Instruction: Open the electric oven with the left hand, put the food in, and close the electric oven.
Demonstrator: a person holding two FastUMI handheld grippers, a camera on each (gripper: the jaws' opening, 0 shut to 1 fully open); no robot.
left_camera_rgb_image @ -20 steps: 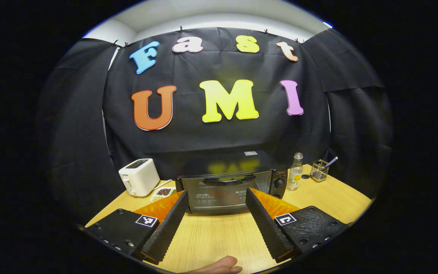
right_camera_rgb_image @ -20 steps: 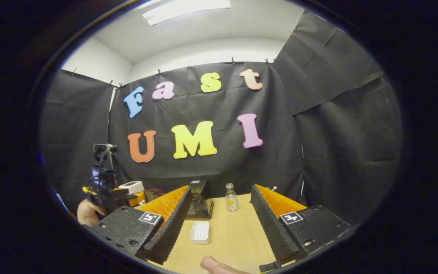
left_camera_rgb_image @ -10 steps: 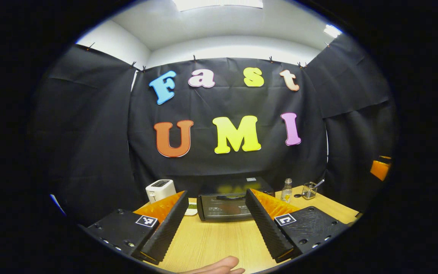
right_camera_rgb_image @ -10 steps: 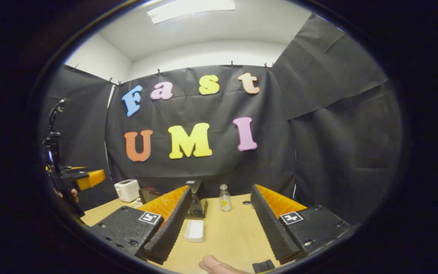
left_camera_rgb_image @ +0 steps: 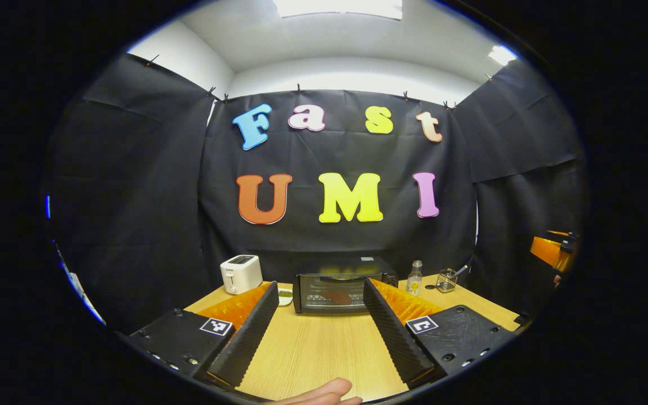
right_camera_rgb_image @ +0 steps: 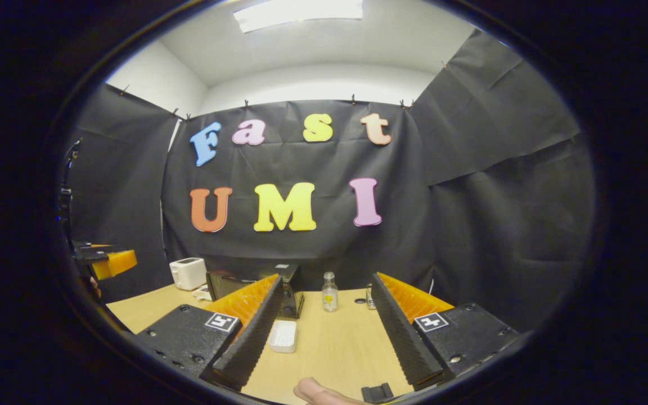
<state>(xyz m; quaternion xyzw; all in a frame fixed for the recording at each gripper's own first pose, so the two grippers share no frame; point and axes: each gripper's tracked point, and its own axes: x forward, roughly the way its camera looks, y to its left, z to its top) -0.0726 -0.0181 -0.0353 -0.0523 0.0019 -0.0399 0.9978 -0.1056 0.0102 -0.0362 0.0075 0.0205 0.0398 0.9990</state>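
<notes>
Left gripper point(left_camera_rgb_image: 319, 332) and right gripper point(right_camera_rgb_image: 324, 329) both gape wide, empty; electric oven point(left_camera_rgb_image: 335, 292) door closed, brown food behind its glass.

The surface point(left_camera_rgb_image: 313, 349) is pale yellow wood with fine grain lines. The oven point(left_camera_rgb_image: 336, 289) is black with a dark glass door; something reddish-brown shows behind the glass. The toaster point(left_camera_rgb_image: 240, 274) is white. The bottle point(left_camera_rgb_image: 413, 279) is clear with a yellow label. In the right gripper view a white tray point(right_camera_rgb_image: 283, 336) lies on the surface.
</notes>
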